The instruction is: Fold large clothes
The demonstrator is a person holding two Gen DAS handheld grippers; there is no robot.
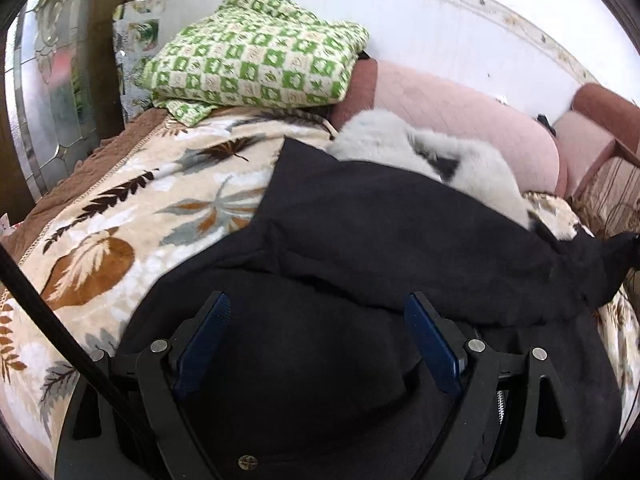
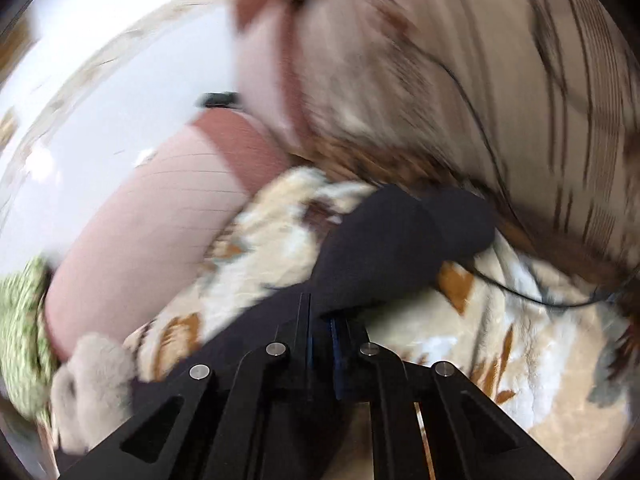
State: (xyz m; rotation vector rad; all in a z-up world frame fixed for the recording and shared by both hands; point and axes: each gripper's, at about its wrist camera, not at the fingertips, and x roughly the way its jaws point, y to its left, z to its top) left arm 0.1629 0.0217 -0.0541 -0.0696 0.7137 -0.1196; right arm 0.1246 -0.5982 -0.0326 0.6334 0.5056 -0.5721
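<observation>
Black, heavy-looking cloth fills the space ahead of the left tool (image 1: 316,344): a large dark garment (image 1: 380,232) with a pale fur collar (image 1: 420,152) lies spread on a leaf-patterned blanket (image 1: 120,208) covering the bed. The left tool stands wide open, its blue pads (image 1: 208,340) apart and hovering just above the cloth without pinching any. The right tool (image 2: 320,320) has its fingers closed on a dark end of the garment (image 2: 400,240), probably a sleeve, which runs forward and away from it over the blanket (image 2: 500,340); that view is blurred by motion. From the left tool the garment's long axis seems to run across, left to right, with the fur collar farther ahead and the gripped end (image 1: 600,256) trailing off to the right. So the right tool is nearer the loose end and likely leads the fold. A folded green checked blanket (image 1: 256,48) and pink bolsters (image 1: 460,112) sit well beyond the collar.
</observation>
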